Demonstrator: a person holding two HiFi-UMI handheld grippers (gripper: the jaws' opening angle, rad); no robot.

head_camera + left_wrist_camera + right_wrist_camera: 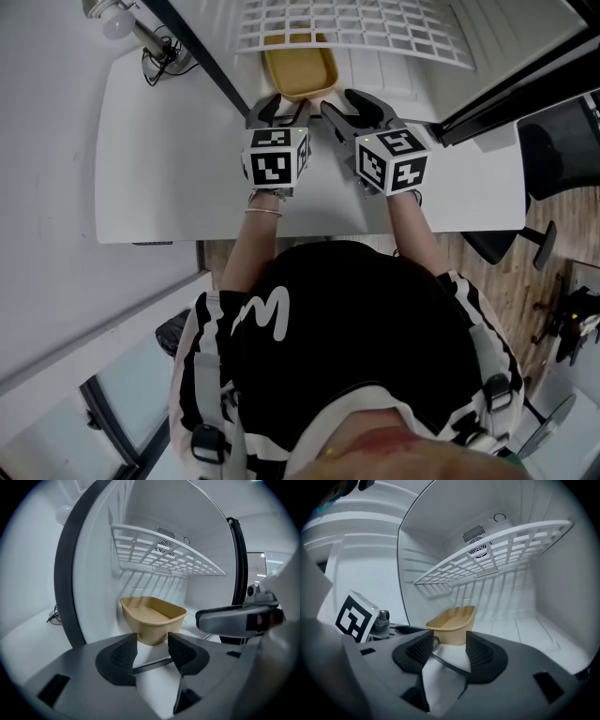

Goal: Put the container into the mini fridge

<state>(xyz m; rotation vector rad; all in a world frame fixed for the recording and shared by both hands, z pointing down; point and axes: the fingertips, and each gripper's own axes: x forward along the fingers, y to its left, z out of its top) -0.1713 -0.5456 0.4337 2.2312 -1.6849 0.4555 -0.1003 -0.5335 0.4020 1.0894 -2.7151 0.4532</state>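
The tan container [298,67] stands empty on the white floor of the mini fridge [375,70], under its wire shelf [356,28]. Both grippers hover side by side just in front of it, at the fridge's opening. My left gripper [281,105] is open with nothing between its jaws; in the left gripper view the container [152,616] sits just beyond the left gripper [152,641]. My right gripper [353,106] is also open and empty; in the right gripper view the container [452,623] lies slightly left of straight ahead of the right gripper [450,641].
The fridge stands on a white table [169,169], its door [525,84] swung open to the right. A lamp with a cable [155,47] is at the table's far left. A black chair [553,159] stands to the right of the table.
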